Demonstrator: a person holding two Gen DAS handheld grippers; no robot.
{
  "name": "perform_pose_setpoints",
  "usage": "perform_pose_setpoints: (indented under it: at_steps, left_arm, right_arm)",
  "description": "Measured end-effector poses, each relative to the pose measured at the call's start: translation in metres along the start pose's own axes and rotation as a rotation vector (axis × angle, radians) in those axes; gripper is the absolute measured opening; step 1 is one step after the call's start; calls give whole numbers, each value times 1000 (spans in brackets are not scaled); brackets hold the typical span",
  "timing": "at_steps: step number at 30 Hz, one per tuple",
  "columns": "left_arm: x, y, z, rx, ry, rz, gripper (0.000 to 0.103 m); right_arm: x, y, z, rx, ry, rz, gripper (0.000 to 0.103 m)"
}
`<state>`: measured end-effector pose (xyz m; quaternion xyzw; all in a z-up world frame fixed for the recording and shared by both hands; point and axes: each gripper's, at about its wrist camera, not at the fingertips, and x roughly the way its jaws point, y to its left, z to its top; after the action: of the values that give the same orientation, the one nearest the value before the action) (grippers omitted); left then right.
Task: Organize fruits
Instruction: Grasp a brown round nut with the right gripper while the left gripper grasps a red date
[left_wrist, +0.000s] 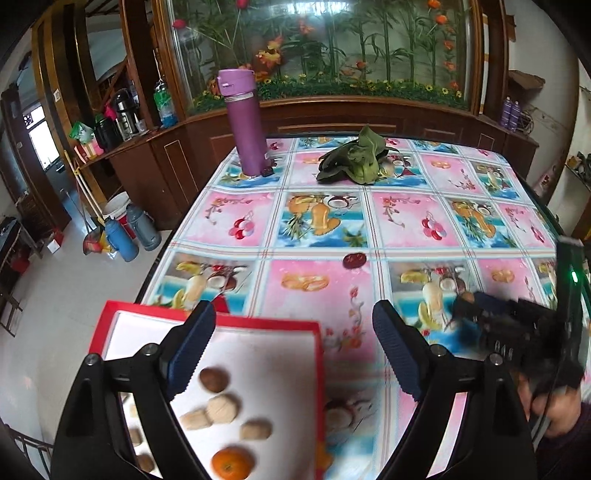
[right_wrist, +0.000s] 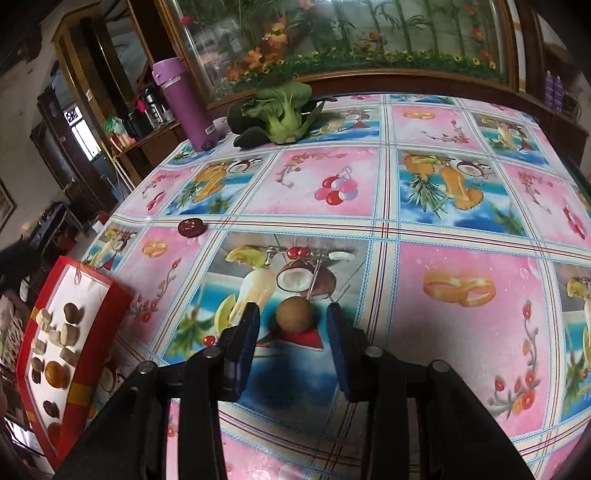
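My right gripper (right_wrist: 291, 321) straddles a brown fruit (right_wrist: 295, 316), probably a longan, jaws wide; next, close, carry toward nine o'clock, the red box (right_wrist: 92, 332). Left gripper (left_wrist: 293, 332) open, empty.

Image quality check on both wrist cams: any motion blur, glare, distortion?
Left wrist view: the right gripper at the right edge is smeared by motion blur, the red tray and its fruit are soft, and the far tablecloth is sharper. Right wrist view: the brown round fruit between the open fingers is fairly crisp, with blur low in frame. Both views: strong fisheye bending, dark corners.
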<state>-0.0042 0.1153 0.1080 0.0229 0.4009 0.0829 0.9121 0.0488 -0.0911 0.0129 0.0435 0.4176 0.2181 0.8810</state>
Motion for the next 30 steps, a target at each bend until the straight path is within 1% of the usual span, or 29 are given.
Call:
perform_pose_setpoints:
  at_steps: [1, 2, 6, 9, 12, 14, 18, 20, 21, 23, 24, 25, 26, 27, 28, 29, 30]
  left_arm:
    - [5, -4, 4, 3, 6, 13, 87]
    - [10, -8, 9, 7, 11, 26, 87]
    - [32, -21, 23, 11, 34, 65, 87]
    - [53, -28, 33, -7, 59, 72, 87]
    - [81, -37, 44, -12, 112, 51, 87]
    - [95, -42, 49, -24, 142, 49, 87]
    - [126, -44, 59, -66, 209, -2, 85]
    - [137, -45, 59, -82, 243, -32, 78]
    - [145, -45, 57, -99, 269, -59, 76]
    - [156, -45, 53, -119, 313, -94, 67]
    - [159, -45, 51, -127, 326, -107, 64]
    - [161, -45, 48, -136, 333, -120, 61]
    - [158, -47, 47, -126, 311, -123, 54]
    - [156, -48, 47, -119, 309, -138, 50]
    - [155, -50, 47, -113, 310, -171, 44]
    - [153, -51, 47, -113, 309, -193, 33]
    - [151, -52, 46, -110, 309, -210, 30]
  right_arm:
    - [0, -1, 0, -1, -2, -9, 21]
    - [0, -1, -1, -6, -1, -12, 19]
    - [-3, 1, -1, -17, 14, -36, 19]
    - [-4, -7, 1, 48, 45, 15, 19]
    - [-4, -14, 0, 90, 72, 43, 19]
    - [-4, -16, 0, 112, 85, 61, 19]
    - [-4, -20, 1, 142, 98, 89, 19]
    - [-4, -21, 0, 145, 101, 92, 19]
    - [-4, -21, 0, 144, 102, 91, 19]
    - [-4, -20, 0, 141, 103, 92, 19]
    - [-4, -20, 0, 141, 103, 93, 19]
    - [-4, -21, 0, 141, 103, 93, 19]
    - [-4, -20, 0, 141, 103, 94, 19]
    - [-4, -20, 0, 141, 103, 94, 19]
    - [-4, -20, 0, 141, 103, 94, 19]
    - [-4, -20, 0, 140, 102, 94, 19]
    - [-4, -20, 0, 141, 101, 96, 19]
